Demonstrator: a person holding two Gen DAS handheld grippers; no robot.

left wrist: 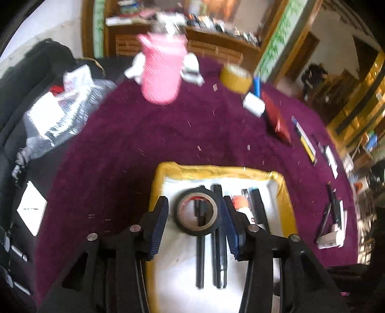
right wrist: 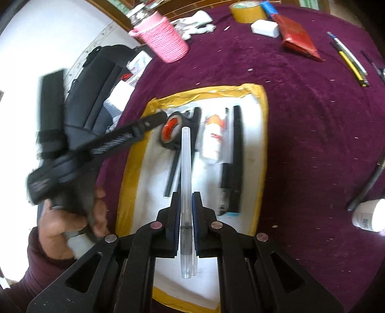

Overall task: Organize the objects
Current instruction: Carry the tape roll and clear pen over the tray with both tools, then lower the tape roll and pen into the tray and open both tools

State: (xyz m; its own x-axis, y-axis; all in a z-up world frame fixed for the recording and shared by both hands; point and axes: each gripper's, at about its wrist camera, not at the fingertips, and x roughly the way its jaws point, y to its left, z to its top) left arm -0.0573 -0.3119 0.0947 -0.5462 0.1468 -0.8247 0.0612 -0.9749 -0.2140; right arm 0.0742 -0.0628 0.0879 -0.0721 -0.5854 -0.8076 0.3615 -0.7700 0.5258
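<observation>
- Clear pen, pinched between the pads of the right claw; long axis in line with the claw's fingers, one end out past the fingertips toward the far rim of the tray, the other end back between the claw's arms; held above the white floor of the yellow-rimmed tray.
- Left claw spread, fingers either side of the black tape roll; pads beside the roll's outer wall, contact not certain through the blur; roll lying flat in the tray, across two black pens.
- Also in the tray: black pens lying lengthwise, roughly parallel to the held pen; small white bottle with an orange cap between them, cap toward the far rim.
- Left hand in a maroon sleeve, wrapped round the left claw's handle at the tray's left side.
- Tray resting on the purple-clothed counter; farther off on it, a pink ribbed cup, a yellow tape roll, a white eraser, a red packet and loose pens toward the right edge.
</observation>
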